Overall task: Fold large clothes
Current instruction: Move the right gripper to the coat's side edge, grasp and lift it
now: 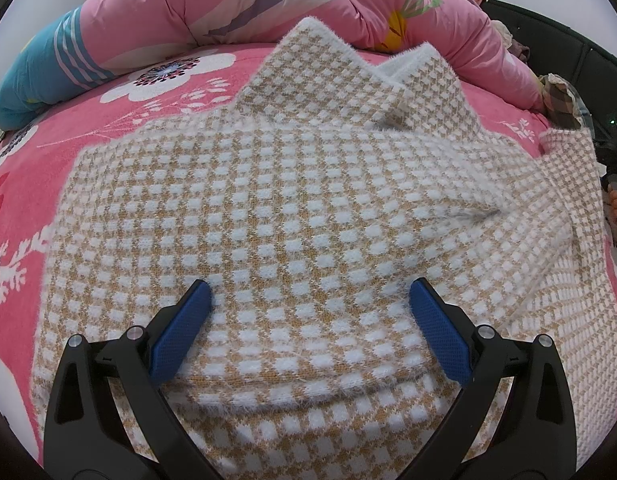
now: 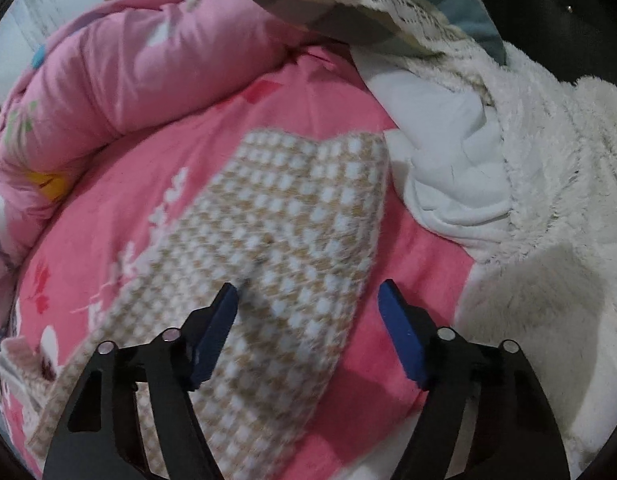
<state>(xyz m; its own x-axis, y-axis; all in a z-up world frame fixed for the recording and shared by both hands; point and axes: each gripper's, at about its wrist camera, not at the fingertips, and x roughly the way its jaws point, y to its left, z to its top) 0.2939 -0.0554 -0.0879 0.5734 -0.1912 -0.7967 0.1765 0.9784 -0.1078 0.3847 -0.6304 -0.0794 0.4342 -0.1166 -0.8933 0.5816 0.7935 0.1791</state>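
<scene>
A tan-and-white checked sweater [image 1: 292, 216] is spread over a pink flowered bedsheet [image 1: 120, 128], with a rolled pink quilt [image 1: 236, 4] lying behind it. The left gripper [image 1: 310, 304] is held over the sweater's body with its jaws wide apart and nothing clamped. The right gripper [image 2: 308, 300] is held over a sleeve [image 2: 292, 216] beside a fluffy white blanket [image 2: 548, 184], its jaws apart and not pressing on the cloth.

Sweater [image 1: 292, 216] on bedsheet [image 1: 36, 184], before quilt [image 1: 156, 8]
</scene>
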